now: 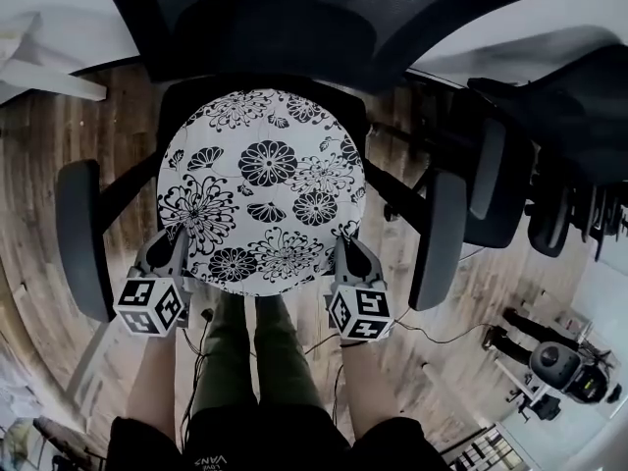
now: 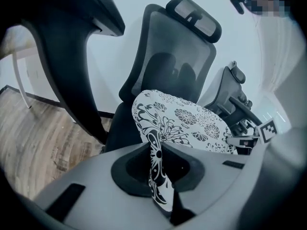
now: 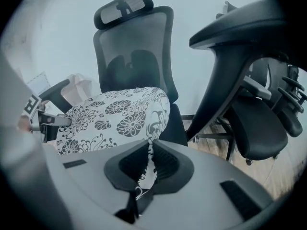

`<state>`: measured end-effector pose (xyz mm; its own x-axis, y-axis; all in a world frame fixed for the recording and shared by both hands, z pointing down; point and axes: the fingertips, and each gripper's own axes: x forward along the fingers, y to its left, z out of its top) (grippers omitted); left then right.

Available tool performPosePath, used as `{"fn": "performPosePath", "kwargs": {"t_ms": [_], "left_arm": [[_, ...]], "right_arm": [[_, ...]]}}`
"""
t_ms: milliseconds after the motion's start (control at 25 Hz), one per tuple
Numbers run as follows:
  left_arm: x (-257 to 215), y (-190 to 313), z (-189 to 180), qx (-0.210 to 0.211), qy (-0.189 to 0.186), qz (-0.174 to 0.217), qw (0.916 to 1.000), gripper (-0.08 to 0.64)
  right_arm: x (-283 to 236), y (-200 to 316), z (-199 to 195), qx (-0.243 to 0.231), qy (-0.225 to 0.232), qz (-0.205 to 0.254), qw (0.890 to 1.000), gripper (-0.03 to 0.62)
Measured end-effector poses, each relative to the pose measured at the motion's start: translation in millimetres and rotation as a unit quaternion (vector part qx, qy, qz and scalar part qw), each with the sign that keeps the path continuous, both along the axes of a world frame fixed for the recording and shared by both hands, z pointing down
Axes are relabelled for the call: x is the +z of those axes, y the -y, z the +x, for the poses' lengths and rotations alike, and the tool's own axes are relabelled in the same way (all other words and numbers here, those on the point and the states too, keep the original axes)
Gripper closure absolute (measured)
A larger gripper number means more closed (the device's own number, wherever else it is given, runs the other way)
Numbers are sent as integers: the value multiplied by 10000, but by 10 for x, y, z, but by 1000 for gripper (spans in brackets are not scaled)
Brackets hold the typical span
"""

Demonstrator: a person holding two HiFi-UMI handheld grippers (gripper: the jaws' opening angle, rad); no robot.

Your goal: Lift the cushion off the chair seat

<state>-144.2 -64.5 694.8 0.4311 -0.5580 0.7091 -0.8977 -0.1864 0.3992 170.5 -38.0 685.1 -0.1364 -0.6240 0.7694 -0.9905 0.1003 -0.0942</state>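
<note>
A round white cushion [image 1: 263, 189] with black flower print lies over the seat of a black mesh office chair [image 1: 324, 8]. My left gripper [image 1: 177, 253] is shut on the cushion's near left edge, and a fold of the cushion [image 2: 158, 176] is pinched between its jaws. At the near right edge my right gripper [image 1: 343, 258] is shut on the rim, with cushion fabric [image 3: 149, 152] squeezed between the ribbed pads. In the right gripper view the cushion [image 3: 117, 116] bulges in front of the backrest. The seat under the cushion is mostly hidden.
The chair's armrests [image 1: 78, 234] [image 1: 440, 234] flank the cushion on both sides. More black office chairs [image 1: 549, 135] stand to the right. The person's legs [image 1: 255, 361] are just below the seat edge. Wooden floor [image 1: 39, 155] lies all round, with cables [image 1: 432, 332] on it.
</note>
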Motion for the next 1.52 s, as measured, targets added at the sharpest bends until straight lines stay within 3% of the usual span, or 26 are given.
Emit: {"fn": "performPosePath", "kwargs": {"t_ms": [960,1040,1120,1240,1360,1520], "left_arm": [[169,-67,-12,-247,-359,936,9947,514],[211,-2,20,-244,-350,753,9962,514],[116,-64,-11,-150,-156,110,9997,514],[-105,13,-34,-17,232,-698,9973,514],[-173,137,18,-48,380,-956,9947,514],[-157,117,8,-129,262,-833,9961,514]], "right_arm": [[-15,-1,4,-91,-78,1062,9943,565],[26,62,35,-101,-50,884,9960,565],[3,-76,-11,-13,150,203,9997,565],[-23,-69,-29,115,505,-587,9969,565],[25,20,16,151,676,-871,9938,565],[12,-9,-7,119,588,-814,9949,565]]}}
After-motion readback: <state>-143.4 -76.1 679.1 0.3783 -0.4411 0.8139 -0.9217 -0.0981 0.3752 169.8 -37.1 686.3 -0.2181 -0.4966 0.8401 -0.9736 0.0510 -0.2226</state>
